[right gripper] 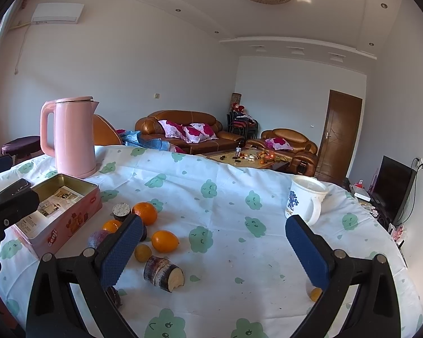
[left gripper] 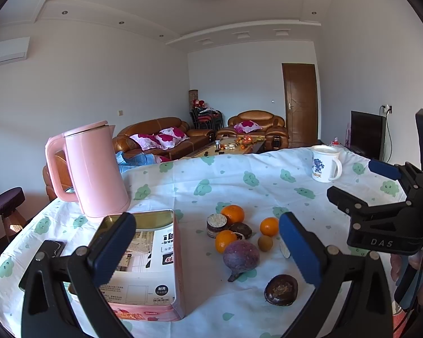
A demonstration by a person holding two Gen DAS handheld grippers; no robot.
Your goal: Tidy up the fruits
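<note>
Start of a pick, by my read: nothing grabbed, both tools hover over the fruit pile. Left gripper jaws wide apart, empty, aimed at the cluster on the tablecloth. Right gripper also spread wide, empty, nearest the cut cane piece lying on its side.

Likely target is the open pink tin at near left, with printed paper inside and no fruit in it yet. Next move probably: drop one gripper over a single fruit, close on it gently, carry it left to the tin. The purple passion fruit sits closest between the left fingers. Fruits lie close together, so come in from the open side to avoid knocking neighbours.

Counts, left view: oranges 3, far one, right one, near one; small brownish round fruit 1; dark round item far in the pile 1; dark halved fruit near 1; upright cane piece 1. Right view adds a small orange thing behind the right finger, can't identify.

Extras: pink kettle far left, white mug far right, 1 each
</note>
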